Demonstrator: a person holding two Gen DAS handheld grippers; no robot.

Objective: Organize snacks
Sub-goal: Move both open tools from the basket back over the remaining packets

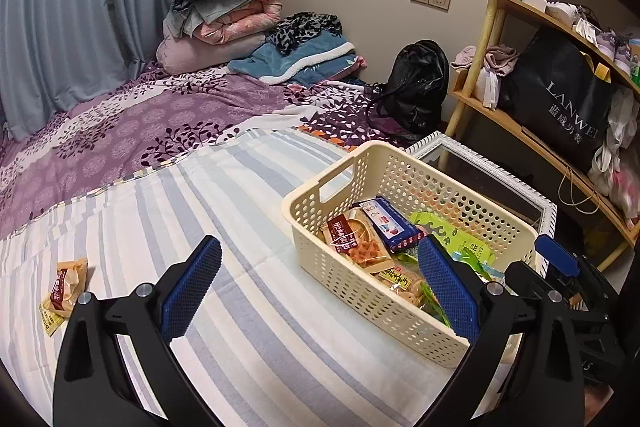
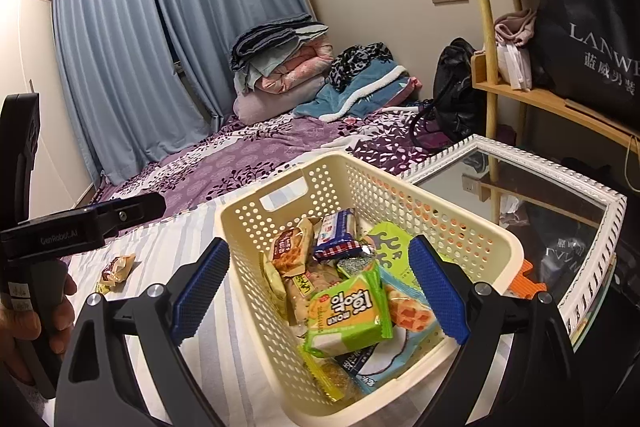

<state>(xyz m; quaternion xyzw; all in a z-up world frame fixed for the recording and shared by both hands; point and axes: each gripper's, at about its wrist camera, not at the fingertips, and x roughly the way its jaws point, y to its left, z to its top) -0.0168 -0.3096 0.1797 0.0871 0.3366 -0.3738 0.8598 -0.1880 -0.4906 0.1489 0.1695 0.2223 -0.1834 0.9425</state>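
A cream perforated basket point(image 1: 340, 279) point(image 2: 256, 267) stands on the striped bedspread and holds several snack packs, among them a green pack point(image 2: 348, 311) and a blue pack point(image 1: 390, 225). One small brown snack packet point(image 1: 66, 287) point(image 2: 118, 269) lies loose on the bed, left of the basket. My left gripper point(image 1: 320, 287) is open and empty over the bedspread, its right finger in front of the basket's near corner. My right gripper point(image 2: 320, 291) hangs open and empty above the basket, with the basket's near-left wall between its fingers. A hand point(image 2: 24, 323) holds the left gripper's handle.
A glass-topped side table with a white frame point(image 1: 548, 211) point(image 2: 600, 203) stands right behind the basket. Beyond it rises a wooden shelf point(image 1: 520, 123) with a black shopping bag point(image 1: 560, 95). A black backpack point(image 1: 416, 83) and folded blankets point(image 1: 224, 15) lie at the head of the bed.
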